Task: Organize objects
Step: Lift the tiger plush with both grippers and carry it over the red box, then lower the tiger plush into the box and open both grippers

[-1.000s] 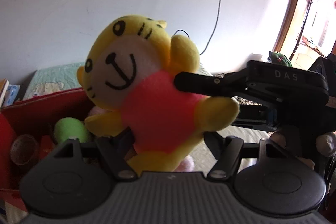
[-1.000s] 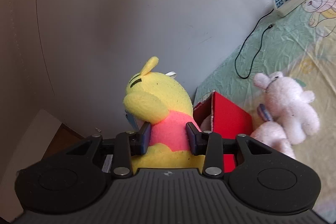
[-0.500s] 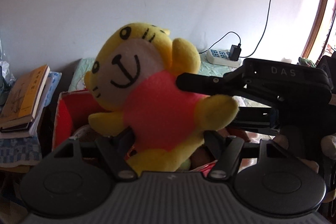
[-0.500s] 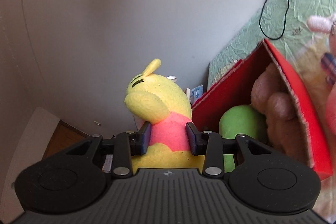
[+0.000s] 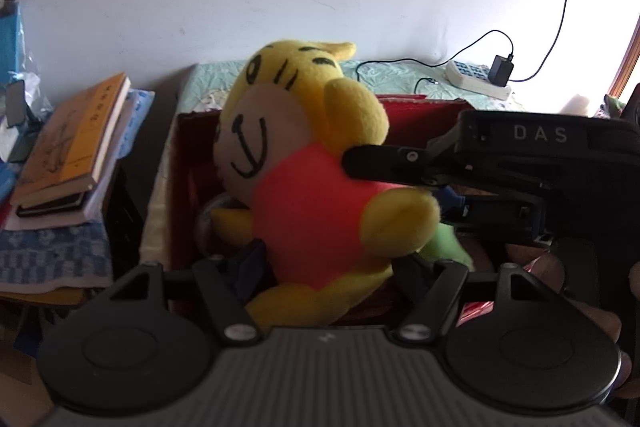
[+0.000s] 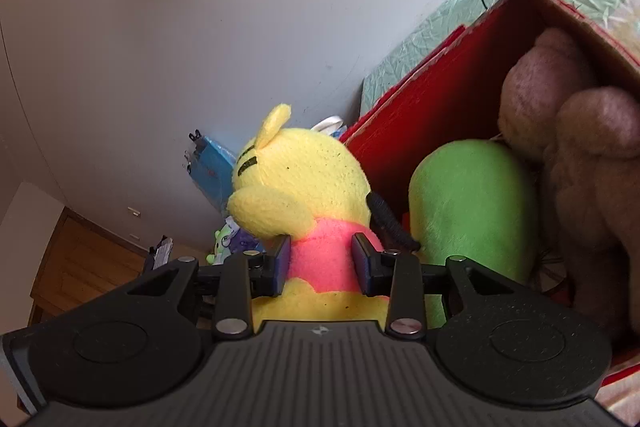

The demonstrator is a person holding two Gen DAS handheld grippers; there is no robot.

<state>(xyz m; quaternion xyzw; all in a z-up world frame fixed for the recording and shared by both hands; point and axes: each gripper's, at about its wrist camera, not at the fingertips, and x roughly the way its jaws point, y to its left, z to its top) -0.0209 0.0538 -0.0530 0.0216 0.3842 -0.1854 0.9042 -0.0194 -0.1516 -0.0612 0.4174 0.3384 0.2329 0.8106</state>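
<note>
1. Your right gripper (image 6: pixel 320 267) clamps the yellow plush (image 6: pixel 304 183) at its pink waist, pads pressing both sides, jaws closing a little more.
2. Your left gripper (image 5: pixel 328 267) has its jaws opening around the plush's lower body; whether the pads press, you cannot tell.
3. The plush hangs over the red box (image 5: pixel 420 107), with a green toy (image 6: pixel 472 203) at 3 o'clock and a brown plush (image 6: pixel 580 147) beyond.
4. Books (image 5: pixel 76 143) lie at 9 o'clock.
</note>
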